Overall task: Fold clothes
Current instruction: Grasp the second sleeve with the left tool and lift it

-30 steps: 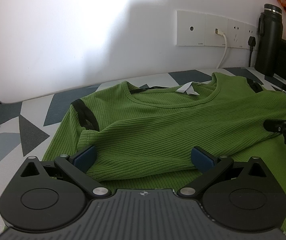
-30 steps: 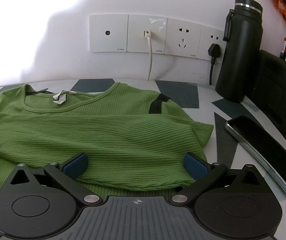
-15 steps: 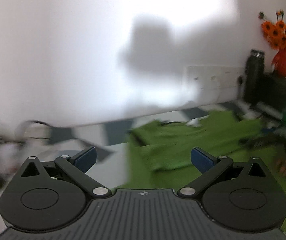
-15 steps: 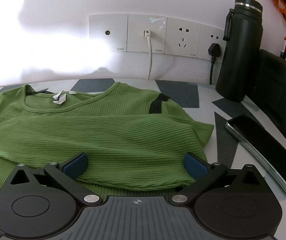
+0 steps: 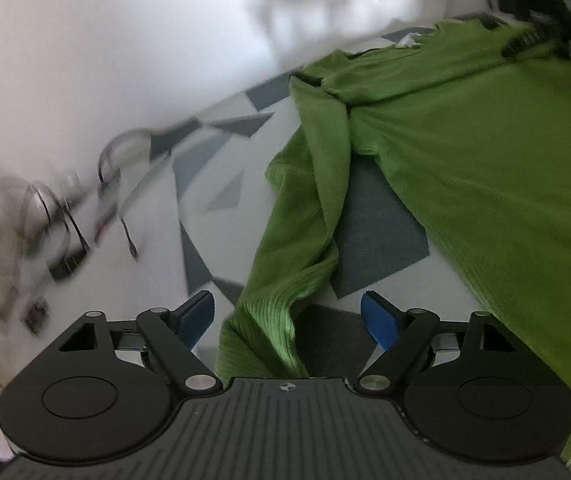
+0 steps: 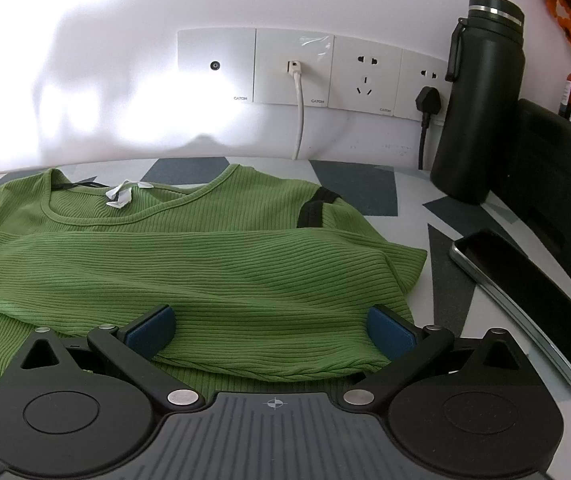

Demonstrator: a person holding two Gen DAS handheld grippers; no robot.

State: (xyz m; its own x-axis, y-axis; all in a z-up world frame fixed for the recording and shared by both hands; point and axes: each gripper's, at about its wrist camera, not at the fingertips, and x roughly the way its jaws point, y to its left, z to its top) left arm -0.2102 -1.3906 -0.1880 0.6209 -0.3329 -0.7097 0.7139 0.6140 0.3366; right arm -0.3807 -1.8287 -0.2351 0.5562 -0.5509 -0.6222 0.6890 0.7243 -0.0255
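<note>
step: sleeve fold; left gripper [image 5: 287,318] over left sleeve [image 5: 305,200], jaws apart
right gripper [image 6: 271,330]: jaws apart, astride folded sleeve [image 6: 213,276] on shirt [image 6: 137,208]
next: left clamps sleeve; carry right across body

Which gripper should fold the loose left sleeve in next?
Left. The left gripper is open with the sleeve between its fingers. The right gripper sits over the shirt's other folded side.

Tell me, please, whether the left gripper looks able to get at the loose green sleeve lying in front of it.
Probably yes. The left gripper is open, and the sleeve of the green top already runs between its fingers, with nothing lying over the sleeve.
</note>
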